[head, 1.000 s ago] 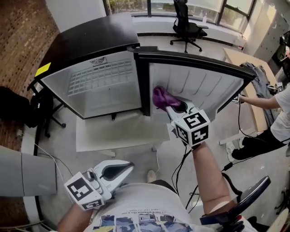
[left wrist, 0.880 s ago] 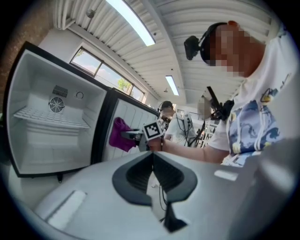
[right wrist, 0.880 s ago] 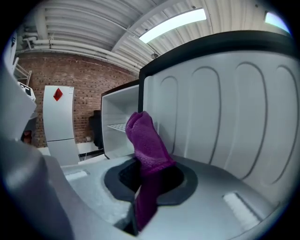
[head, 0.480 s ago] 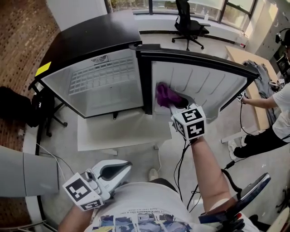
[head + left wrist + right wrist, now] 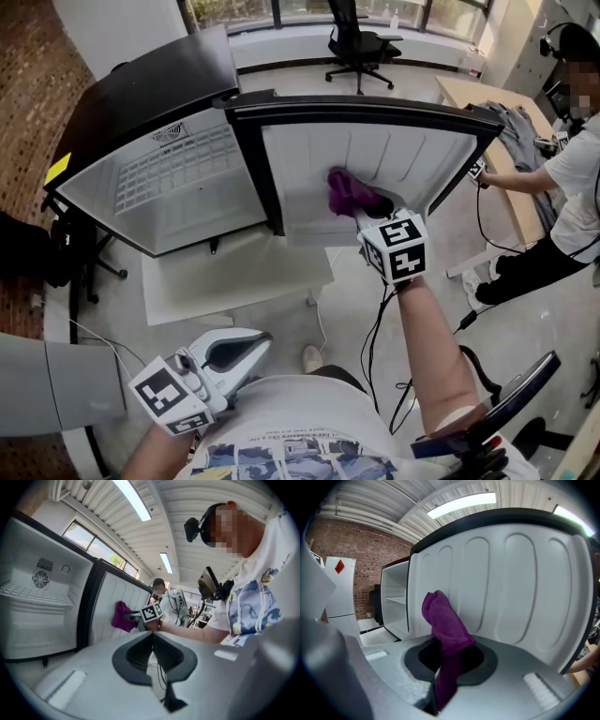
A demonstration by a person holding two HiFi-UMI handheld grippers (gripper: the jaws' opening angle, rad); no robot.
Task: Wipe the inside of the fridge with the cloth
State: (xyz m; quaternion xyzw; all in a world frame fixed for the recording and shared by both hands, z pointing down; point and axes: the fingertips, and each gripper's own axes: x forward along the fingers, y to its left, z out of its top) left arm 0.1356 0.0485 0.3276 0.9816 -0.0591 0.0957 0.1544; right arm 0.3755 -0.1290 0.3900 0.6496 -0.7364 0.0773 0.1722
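Purple cloth [image 5: 443, 625] is clamped tight between the jaws of my right gripper [image 5: 370, 217], its bunched end against the white inner lining of the fridge door [image 5: 422, 155] just ahead, while my left gripper [image 5: 253, 345] hangs closed on nothing, well back.

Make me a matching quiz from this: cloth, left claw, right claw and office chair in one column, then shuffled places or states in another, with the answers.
Column one
1. cloth
2. left claw
3. right claw
4. office chair

Column two
A. shut, holding nothing
B. purple, up at the inner side of the open fridge door
C. on the floor beyond the fridge
D. shut on the cloth

Pairs: 1-B, 2-A, 3-D, 4-C
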